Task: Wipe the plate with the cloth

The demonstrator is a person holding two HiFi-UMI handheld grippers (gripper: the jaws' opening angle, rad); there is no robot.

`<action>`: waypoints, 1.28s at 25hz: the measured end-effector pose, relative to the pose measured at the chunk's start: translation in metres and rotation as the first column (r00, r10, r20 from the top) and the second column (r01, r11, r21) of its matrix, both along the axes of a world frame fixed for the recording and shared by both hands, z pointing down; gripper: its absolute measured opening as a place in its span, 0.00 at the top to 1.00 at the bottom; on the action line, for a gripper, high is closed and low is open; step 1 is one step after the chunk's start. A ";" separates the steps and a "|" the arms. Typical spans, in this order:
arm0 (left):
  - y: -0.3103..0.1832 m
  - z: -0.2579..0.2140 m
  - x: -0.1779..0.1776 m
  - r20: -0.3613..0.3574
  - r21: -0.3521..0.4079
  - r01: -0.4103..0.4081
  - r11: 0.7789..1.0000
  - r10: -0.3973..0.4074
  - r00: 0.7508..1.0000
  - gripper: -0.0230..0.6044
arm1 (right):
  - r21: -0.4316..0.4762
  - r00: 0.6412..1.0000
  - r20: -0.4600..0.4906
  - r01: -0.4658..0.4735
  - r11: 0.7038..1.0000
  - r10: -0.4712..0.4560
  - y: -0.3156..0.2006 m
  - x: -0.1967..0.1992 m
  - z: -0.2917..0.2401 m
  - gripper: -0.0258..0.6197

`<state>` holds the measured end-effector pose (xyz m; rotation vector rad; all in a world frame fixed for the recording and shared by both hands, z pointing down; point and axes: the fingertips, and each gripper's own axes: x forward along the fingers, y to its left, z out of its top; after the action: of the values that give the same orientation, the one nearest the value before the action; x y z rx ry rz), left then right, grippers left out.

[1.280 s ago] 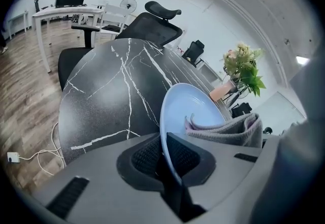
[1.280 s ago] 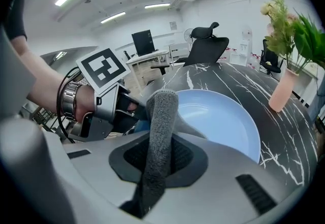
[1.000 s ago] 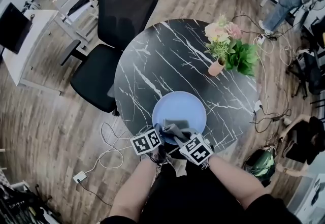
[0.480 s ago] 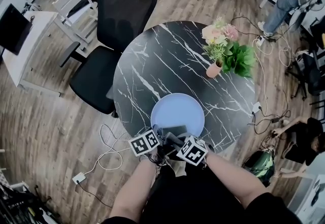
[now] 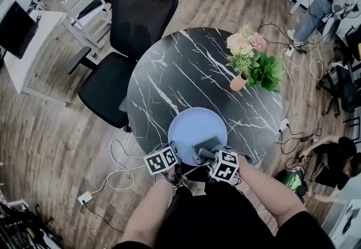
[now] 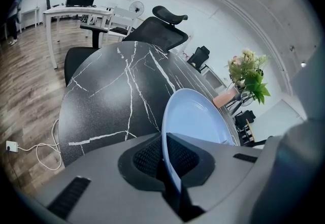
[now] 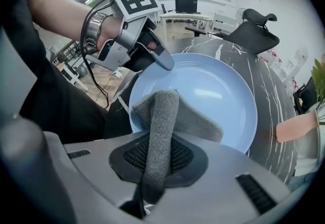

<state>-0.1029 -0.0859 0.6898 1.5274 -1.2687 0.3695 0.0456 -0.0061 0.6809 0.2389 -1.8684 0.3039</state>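
The pale blue plate (image 5: 197,123) sits at the 6 o'clock edge of the round black marbled counter (image 5: 169,73), right in front of the person. The left gripper (image 5: 174,151) has its jaws clamped on the plate's rim at about 7 o'clock. In the left gripper view the rim runs edge-on down between the two pads, which press it from both sides, and the plate (image 6: 195,116) fans away toward 1 o'clock. The right gripper (image 5: 204,154) comes in at the plate's 5 o'clock with its jaws closed on the grey cloth (image 5: 206,145). In the right gripper view a rolled fold of cloth (image 7: 161,116) rises from between the pads, and the rest lies spread on the near part of the plate (image 7: 218,91).

In the head view the grippers' own bodies cover the jaw tips, so neither grip can be read there. In the right gripper view the cloth covers the place where the pads meet, and the plate's near rim is cut off behind the gripper body.

Only the right gripper view shows the left gripper (image 7: 152,53) from outside, at 11 o'clock on the rim, with the hand (image 7: 109,32) wrapped round it. Only the head view takes in the whole counter, with a flower pot (image 5: 240,81) at about 3 o'clock and a black office chair (image 5: 132,22) at 11 o'clock.
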 end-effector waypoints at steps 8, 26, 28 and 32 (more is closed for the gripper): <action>0.000 0.000 0.000 -0.001 0.006 -0.012 1.000 0.012 1.000 0.90 | 0.041 0.986 -0.121 0.123 0.992 -0.117 -0.022 0.029 0.002 0.87; 0.002 -0.002 -0.004 0.021 0.023 -0.056 0.998 0.056 0.998 0.90 | 0.088 0.980 -0.170 0.119 0.989 -0.103 -0.102 0.043 0.006 0.87; 0.002 -0.002 -0.003 0.017 0.024 -0.066 0.998 0.066 0.998 0.90 | 0.099 0.984 -0.158 0.094 0.991 -0.078 -0.113 0.040 0.006 0.87; 0.001 -0.001 -0.003 0.028 0.028 -0.074 0.997 0.074 0.997 0.90 | 0.130 0.989 -0.143 0.047 0.990 -0.029 -0.135 0.031 0.007 0.87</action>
<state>-0.1063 -0.0844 0.6892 1.6024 -1.2456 0.4222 0.0761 -0.1409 0.6877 0.3072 -1.7528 0.1327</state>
